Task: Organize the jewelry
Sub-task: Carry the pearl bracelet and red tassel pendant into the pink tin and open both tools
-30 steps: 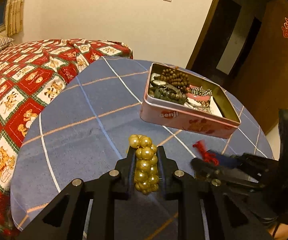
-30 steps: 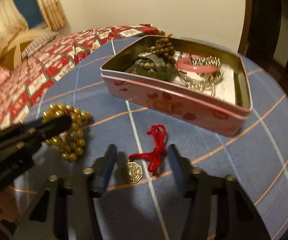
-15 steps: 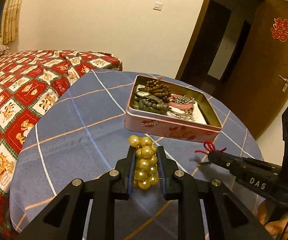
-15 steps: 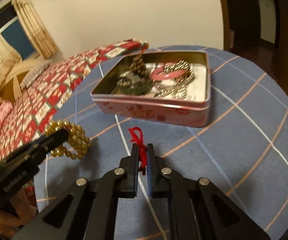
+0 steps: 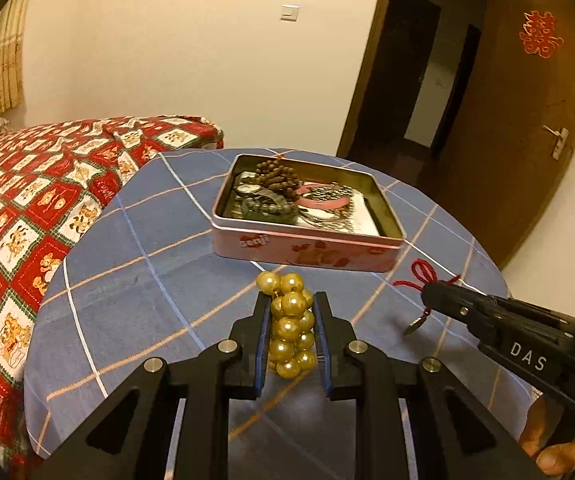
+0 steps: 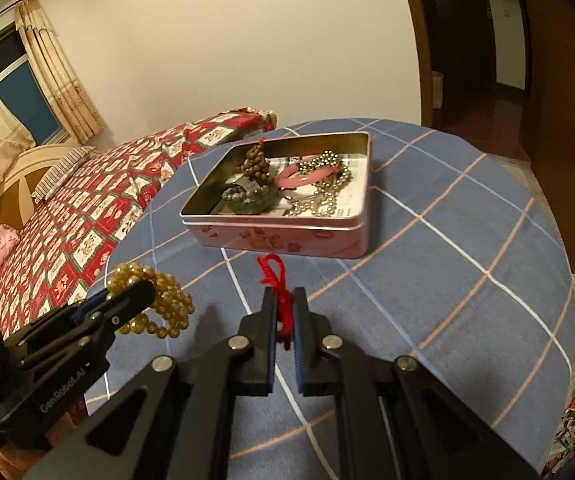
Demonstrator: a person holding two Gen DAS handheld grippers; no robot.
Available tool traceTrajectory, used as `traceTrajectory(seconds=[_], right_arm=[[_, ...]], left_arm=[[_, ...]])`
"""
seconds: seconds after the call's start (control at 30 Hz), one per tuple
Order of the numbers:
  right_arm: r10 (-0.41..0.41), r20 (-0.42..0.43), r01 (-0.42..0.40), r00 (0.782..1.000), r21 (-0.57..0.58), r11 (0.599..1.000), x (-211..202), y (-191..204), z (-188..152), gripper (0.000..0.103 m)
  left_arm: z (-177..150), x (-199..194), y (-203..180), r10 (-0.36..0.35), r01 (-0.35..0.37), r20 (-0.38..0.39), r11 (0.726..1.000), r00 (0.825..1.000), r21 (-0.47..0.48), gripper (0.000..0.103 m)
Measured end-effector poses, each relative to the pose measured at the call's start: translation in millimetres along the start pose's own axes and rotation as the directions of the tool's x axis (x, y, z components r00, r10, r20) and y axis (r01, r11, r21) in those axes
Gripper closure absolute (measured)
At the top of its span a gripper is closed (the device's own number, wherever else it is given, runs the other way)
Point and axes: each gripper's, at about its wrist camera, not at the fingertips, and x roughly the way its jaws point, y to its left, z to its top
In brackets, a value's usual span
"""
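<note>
My left gripper [image 5: 290, 300] is shut on a gold bead bracelet [image 5: 289, 322] and holds it above the blue checked tablecloth, in front of the pink tin [image 5: 307, 246]. The bracelet also shows in the right wrist view [image 6: 159, 300] beside the left gripper [image 6: 143, 292]. My right gripper [image 6: 285, 294] is shut on a red cord [image 6: 275, 276]; its brass charm [image 5: 414, 325] hangs below the right gripper [image 5: 427, 298] in the left wrist view. The open tin [image 6: 287, 234] holds brown beads [image 6: 256, 162], a pink bangle [image 6: 305, 172], silver bead chains and dark beads.
The round table [image 6: 467, 240] carries a blue cloth with white and orange lines. A bed with a red patterned cover [image 5: 27, 200] stands to the left. A brown door [image 5: 527, 120] and a dark doorway are behind on the right.
Both grippers have risen and pulled back from the tin, lifting the gold bracelet and the red cord off the cloth. The right gripper closed on the cord one second to half a second ago.
</note>
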Motion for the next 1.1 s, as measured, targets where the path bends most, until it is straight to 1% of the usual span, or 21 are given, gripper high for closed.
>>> traceTrajectory(seconds=[0.3, 0.47, 0.6, 0.7, 0.83, 0.93, 1.03, 1.1], right_arm=[[0.000, 0.062, 0.002, 0.998, -0.032, 0.999, -24.2, 11.7, -1.3, 0.093], [-0.007, 0.103, 0.011, 0.995, -0.032, 0.999, -33.3, 11.8, 4.4, 0.093], [-0.020, 0.096, 0.022, 0.995, -0.025, 0.999, -29.5, 8.3, 3.5, 0.093], [-0.010, 0.082, 0.012, 0.997, -0.019, 1.000, -24.2, 6.6, 7.1, 0.093], [0.006, 0.102, -0.004, 0.995, -0.019, 1.000, -26.4, 3.7, 20.2, 0.093], [0.035, 0.130, -0.034, 0.991, -0.008, 0.999, -28.1, 0.2, 38.1, 0.093], [0.084, 0.169, -0.086, 0.982, 0.005, 0.996, -29.5, -4.7, 58.1, 0.093], [0.124, 0.181, -0.130, 0.976, 0.025, 0.991, -27.3, -9.1, 69.8, 0.093]], left_arm=[[-3.2, -16.7, -12.9, -0.013, 0.012, 0.024, 0.999, 1.000, 0.031, 0.083], [-1.4, -15.9, -18.8, -0.032, 0.031, 0.027, 0.999, 0.999, 0.039, 0.083], [-1.3, -10.4, -19.9, -0.042, 0.041, 0.013, 0.998, 0.999, 0.040, 0.083], [3.7, -6.5, -20.1, -0.045, 0.044, 0.014, 0.998, 0.999, 0.041, 0.083], [24.1, -6.2, -18.8, -0.066, 0.064, 0.058, 0.997, 0.996, 0.034, 0.083], [41.4, -4.1, -19.6, -0.071, 0.068, 0.092, 0.997, 0.993, 0.041, 0.083], [60.4, 2.0, -19.7, -0.077, 0.073, 0.121, 0.997, 0.990, 0.041, 0.083], [71.2, 7.0, -19.6, -0.080, 0.075, 0.133, 0.996, 0.988, 0.042, 0.083]])
